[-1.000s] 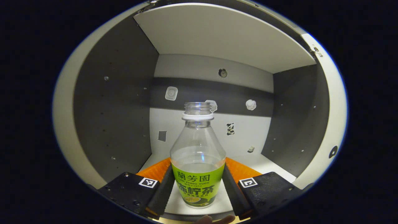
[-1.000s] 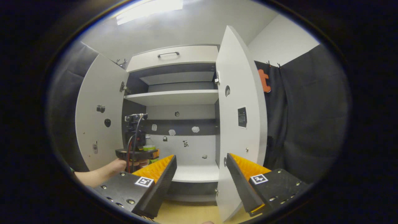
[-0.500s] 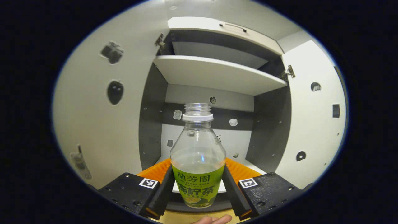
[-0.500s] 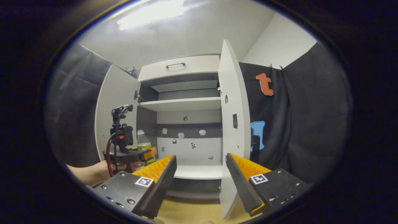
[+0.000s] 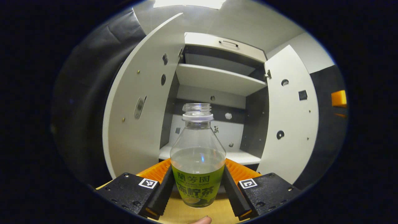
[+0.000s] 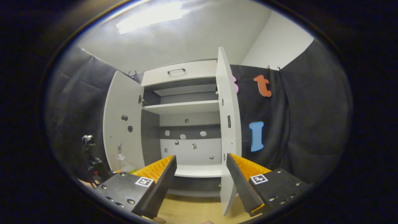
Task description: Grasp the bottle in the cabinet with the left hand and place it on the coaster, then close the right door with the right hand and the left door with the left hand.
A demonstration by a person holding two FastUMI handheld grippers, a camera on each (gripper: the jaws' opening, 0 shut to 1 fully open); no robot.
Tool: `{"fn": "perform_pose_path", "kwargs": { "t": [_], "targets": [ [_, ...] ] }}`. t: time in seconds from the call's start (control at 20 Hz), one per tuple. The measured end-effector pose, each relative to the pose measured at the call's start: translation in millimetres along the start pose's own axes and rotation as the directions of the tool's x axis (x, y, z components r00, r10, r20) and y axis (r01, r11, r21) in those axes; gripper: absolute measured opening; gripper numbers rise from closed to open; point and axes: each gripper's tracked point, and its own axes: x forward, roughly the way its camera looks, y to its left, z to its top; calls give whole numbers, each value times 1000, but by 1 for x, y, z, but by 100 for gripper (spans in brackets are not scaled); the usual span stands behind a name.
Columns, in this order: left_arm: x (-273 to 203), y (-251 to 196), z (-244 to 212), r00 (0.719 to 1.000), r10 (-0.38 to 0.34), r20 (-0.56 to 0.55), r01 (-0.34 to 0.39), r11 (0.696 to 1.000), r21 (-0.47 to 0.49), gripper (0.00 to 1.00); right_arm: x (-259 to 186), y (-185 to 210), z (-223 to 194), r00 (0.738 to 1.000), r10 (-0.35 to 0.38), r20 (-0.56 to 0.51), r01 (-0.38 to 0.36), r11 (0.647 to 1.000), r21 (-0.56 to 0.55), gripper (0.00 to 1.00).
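The cabinet [image 6: 183, 124] is seen standing open against the booth's dark cloth wall, with a drawer front and handle at the top, a shelf [image 6: 182, 107] below it and a bare lower compartment whose back panel carries a few small stickers. Its left door [image 6: 119, 124] is swung wide, and the right door [image 6: 228, 130] is turned almost edge-on in the right gripper view; in the left gripper view both doors [image 5: 140, 102] [image 5: 290, 115] are shown spread apart. A strip of light wooden desk [image 6: 192, 211] is visible in front of the cabinet. The right tongs [image 6: 201, 179] are held apart with nothing between them, pointed at the lower compartment from outside. The left tongs [image 5: 198, 183] are closed on the bottle [image 5: 198, 155], each finger pressed against a side of its green label. The bottle is held upright, out of the cabinet and above the desk [image 5: 199, 213], uncapped and partly filled with clear liquid. In the right gripper view the bottle [image 6: 124, 163] is glimpsed low at the left, just beside the left door, partly hidden behind the right tongs' own finger.
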Motion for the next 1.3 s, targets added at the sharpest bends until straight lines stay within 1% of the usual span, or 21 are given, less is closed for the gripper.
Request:
{"fn": "perform_pose_path", "kwargs": {
  "t": [0.05, 0.1, 0.15, 0.3, 0.5, 0.65, 0.75, 0.9, 1.0, 1.2, 1.3],
  "targets": [
    [-10, 4, -10, 1000, 5, -10, -5, 1000, 13, 78, 1, 0, -2, 1000, 0, -4, 0, 1000, 0, 97],
    [-19, 8, -20, 1000, 13, -18, -13, 1000, 22, 81, 1, 1, -4, 1000, 0, -6, 0, 1000, -2, 97],
    [-27, 9, -30, 1000, 8, -20, -8, 999, 32, 80, 2, 2, -6, 1000, 4, -9, -4, 1000, -5, 97],
    [-51, 5, -64, 998, -20, -66, 23, 998, 58, 80, 7, 9, -12, 1000, 13, -18, -13, 1000, 7, 97],
    [-74, 1, -97, 992, -50, -120, 59, 995, 75, 80, 15, 23, -20, 999, 50, -14, -49, 998, 37, 97],
    [-82, 2, -125, 988, -57, -147, 71, 993, 96, 81, 26, 28, -29, 998, 63, -24, -61, 996, 57, 97],
    [-87, -2, -144, 983, -81, -165, 98, 991, 96, 81, 34, 35, -34, 996, 84, -34, -82, 995, 60, 97],
    [-91, -6, -161, 981, -104, -162, 124, 985, 118, 81, 46, 42, -49, 991, 112, -78, -109, 993, 46, 97],
    [-94, -6, -174, 978, -111, -175, 136, 982, 134, 81, 55, 42, -59, 988, 116, -100, -115, 993, 18, 97],
    [-98, -10, -191, 973, -134, -187, 161, 977, 141, 81, 62, 52, -73, 984, 135, -117, -135, 991, 10, 97],
    [-99, -4, -204, 972, -124, -201, 157, 975, 160, 82, 62, 54, -83, 980, 141, -143, -142, 990, 5, 97]
  ]
}}
